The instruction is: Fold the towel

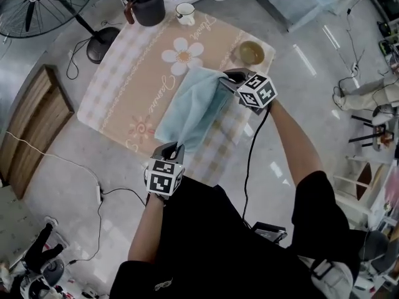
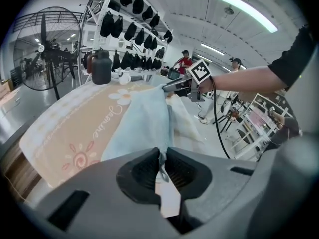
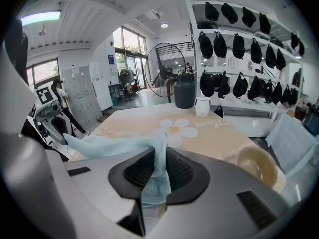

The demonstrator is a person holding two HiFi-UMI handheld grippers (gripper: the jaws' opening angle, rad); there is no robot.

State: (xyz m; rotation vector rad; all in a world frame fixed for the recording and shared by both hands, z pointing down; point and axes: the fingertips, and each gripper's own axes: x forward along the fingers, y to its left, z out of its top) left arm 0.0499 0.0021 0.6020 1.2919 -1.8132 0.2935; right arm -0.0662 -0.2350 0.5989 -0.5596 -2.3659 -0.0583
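Observation:
A light blue towel (image 1: 194, 108) hangs stretched between my two grippers above the near right part of the table. My left gripper (image 1: 175, 149) is shut on its near corner, at the table's front edge. My right gripper (image 1: 228, 80) is shut on its far corner, over the right side of the table. In the left gripper view the towel (image 2: 141, 126) runs away from the jaws toward the right gripper (image 2: 172, 86). In the right gripper view the towel (image 3: 117, 146) stretches left from the jaws, with a bunch of cloth pinched between them.
The table wears a peach checked cloth (image 1: 134, 86) with a daisy print. At its far edge stand a dark kettle (image 1: 146, 4) and a white mug (image 1: 185, 12). A tan bowl (image 1: 252, 53) sits at the far right corner. A floor fan (image 1: 43, 5) stands at left.

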